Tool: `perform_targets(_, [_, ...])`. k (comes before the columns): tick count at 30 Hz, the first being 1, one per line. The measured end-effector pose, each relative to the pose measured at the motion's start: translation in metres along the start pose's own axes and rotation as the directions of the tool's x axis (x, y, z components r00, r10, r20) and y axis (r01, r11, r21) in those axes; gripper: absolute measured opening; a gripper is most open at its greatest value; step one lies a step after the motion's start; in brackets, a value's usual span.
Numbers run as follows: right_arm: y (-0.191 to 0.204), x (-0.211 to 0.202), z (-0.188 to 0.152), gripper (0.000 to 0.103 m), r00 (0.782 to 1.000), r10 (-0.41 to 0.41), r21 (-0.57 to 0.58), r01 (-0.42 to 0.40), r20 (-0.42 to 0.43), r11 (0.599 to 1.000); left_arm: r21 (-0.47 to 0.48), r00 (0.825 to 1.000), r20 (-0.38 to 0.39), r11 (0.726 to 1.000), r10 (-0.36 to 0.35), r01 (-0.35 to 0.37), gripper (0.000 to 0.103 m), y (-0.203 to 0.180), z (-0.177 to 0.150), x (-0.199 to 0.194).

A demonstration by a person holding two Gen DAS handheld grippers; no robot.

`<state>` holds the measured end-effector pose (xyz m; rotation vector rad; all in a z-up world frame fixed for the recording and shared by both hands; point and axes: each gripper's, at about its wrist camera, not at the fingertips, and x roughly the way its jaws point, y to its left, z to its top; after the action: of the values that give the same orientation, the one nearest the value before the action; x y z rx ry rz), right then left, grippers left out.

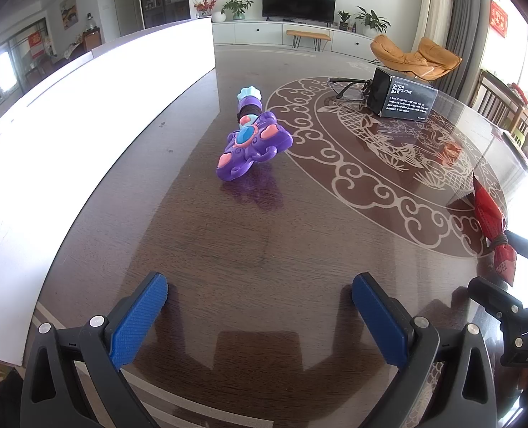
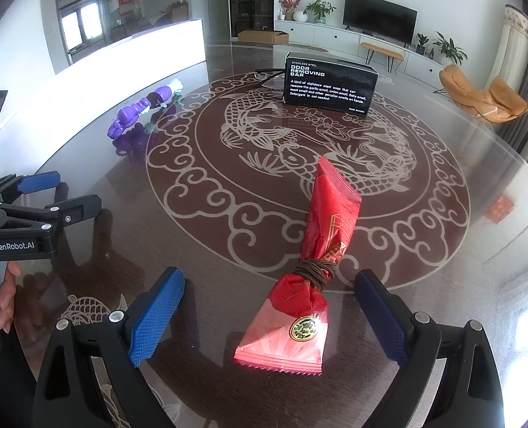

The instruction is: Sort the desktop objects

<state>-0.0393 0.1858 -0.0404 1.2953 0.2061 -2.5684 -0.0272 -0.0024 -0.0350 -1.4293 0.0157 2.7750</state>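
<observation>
1. Red packet point(image 2: 312, 267) lies flat on the counter point(image 2: 442, 249), long axis running away from the right wrist camera, string-tied waist about midway along it. Its near, paler end sits between the pads of the right tongs point(image 2: 269, 317); neither pad touches it.
2. Right tongs: jaws wide apart, nothing held. Left tongs point(image 1: 260, 315): jaws also apart, over bare counter, empty.
3. Judged step: grip the packet. Best bite looks to be the tied waist, just beyond the pads, where it is narrow and firm; the flat crimped end may buckle or slip.
4. Advice: slide forward until the pads flank the waist, keep them low to the glassy top, close squarely across the long axis.
5. Outward from the packet: black box point(image 2: 330, 83) well beyond its far tip, glasses point(image 2: 267, 73) just left of the box, purple toy point(image 2: 140, 107) far to the left, near the white panel point(image 2: 121, 60).
6. Risk: the foil may skate on the slick surface if one pad lands first.
</observation>
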Motion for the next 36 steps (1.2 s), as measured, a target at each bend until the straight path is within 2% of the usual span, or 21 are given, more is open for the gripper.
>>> perform_targets(3, [0.0000,-0.0001,-0.0001,0.096,1.000,0.001,0.000,-0.001,0.000,1.000,0.000,1.000,0.000,1.000,0.000,0.000,0.103,0.0004,-0.0001,0.0000])
perform_targets(5, [0.0011,0.0018,0.0002,0.102,1.000,0.006,-0.005,-0.006,-0.008,1.000,0.000,1.000,0.000,1.000,0.000,0.000,0.103,0.0005,-0.0002,0.0000])
perform_targets(36, [0.0011,0.0018,0.0001,0.102,1.000,0.005,-0.006,-0.006,-0.008,1.000,0.000,1.000,0.001,1.000,-0.001,0.001,0.103,0.0016,-0.0015,-0.0004])
